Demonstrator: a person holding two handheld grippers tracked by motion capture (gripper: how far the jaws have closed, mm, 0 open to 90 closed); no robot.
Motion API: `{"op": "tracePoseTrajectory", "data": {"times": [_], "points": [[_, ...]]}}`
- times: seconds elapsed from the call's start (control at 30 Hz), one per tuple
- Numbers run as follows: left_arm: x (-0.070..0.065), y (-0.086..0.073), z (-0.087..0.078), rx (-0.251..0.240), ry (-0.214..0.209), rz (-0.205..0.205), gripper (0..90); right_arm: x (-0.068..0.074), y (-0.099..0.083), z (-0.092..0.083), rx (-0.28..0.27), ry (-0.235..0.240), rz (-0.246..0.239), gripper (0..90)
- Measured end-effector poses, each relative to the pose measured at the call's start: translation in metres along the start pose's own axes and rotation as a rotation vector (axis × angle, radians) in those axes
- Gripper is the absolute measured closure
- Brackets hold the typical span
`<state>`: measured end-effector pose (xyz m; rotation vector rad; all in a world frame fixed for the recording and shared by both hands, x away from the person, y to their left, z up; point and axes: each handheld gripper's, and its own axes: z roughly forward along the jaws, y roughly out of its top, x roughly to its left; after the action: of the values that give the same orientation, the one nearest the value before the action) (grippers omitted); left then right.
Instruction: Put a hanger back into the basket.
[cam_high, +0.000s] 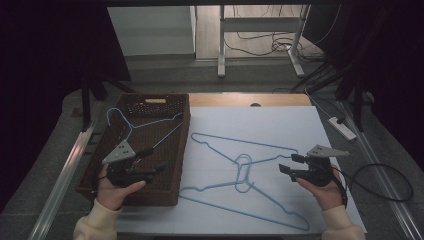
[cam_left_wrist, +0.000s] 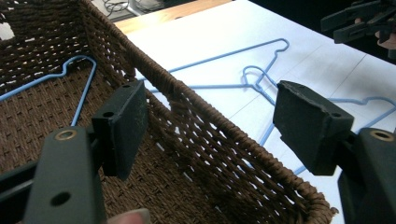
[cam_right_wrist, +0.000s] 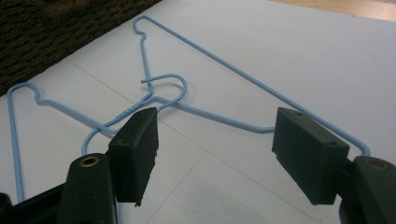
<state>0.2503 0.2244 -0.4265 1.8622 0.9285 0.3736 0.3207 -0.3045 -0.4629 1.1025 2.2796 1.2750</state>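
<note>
A brown wicker basket (cam_high: 184, 150) stands at the table's left with one blue wire hanger (cam_high: 150, 123) lying inside it. On the white sheet (cam_high: 280, 122) lie two more blue hangers, a far one (cam_high: 240, 140) and a near one (cam_high: 240, 212), their hooks crossed in the middle. My left gripper (cam_high: 156, 160) hovers over the basket's near right part, open and holding nothing. In the left gripper view its jaws (cam_left_wrist: 215, 126) straddle the basket rim (cam_left_wrist: 261, 154) without touching it. My right gripper (cam_high: 287, 163) stands open at the sheet's right, pointing at the hooks (cam_right_wrist: 163, 86).
A strip of bare wooden tabletop (cam_high: 280, 100) shows beyond the sheet. A white power strip (cam_high: 342, 127) and a looped black cable (cam_high: 385, 185) lie on the floor to the right. A desk frame (cam_high: 221, 45) stands farther back.
</note>
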Motion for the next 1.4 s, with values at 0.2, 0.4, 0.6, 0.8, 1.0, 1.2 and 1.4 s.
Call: {"op": "tracePoseTrajectory", "data": {"times": [0.2,0.4,0.6,0.8,1.0,1.2,1.4], "points": [[-0.003,-0.002,0.004,0.013,-0.007,0.013,26.6,0.002,0.004,0.004,0.018,-0.007,-0.006,31.7],[-0.005,-0.002,0.006,0.021,-0.029,0.017,26.4,0.010,0.010,0.006,0.032,-0.009,-0.006,31.7],[-0.006,-0.001,0.006,0.020,-0.036,0.018,26.3,0.021,0.016,0.014,0.080,0.005,-0.028,31.7],[-0.008,-0.005,0.012,0.042,-0.049,0.020,26.2,0.033,0.022,0.032,0.169,-0.012,-0.038,31.8],[-0.011,-0.007,0.014,0.052,-0.061,0.020,26.2,0.040,0.029,0.053,0.250,-0.020,-0.005,32.9],[-0.016,-0.007,0.017,0.058,-0.067,0.031,26.1,0.049,0.030,0.071,0.316,-0.017,0.015,33.2],[-0.018,-0.007,0.020,0.068,-0.076,0.038,26.1,0.054,0.029,0.089,0.349,-0.035,0.099,33.8]]}}
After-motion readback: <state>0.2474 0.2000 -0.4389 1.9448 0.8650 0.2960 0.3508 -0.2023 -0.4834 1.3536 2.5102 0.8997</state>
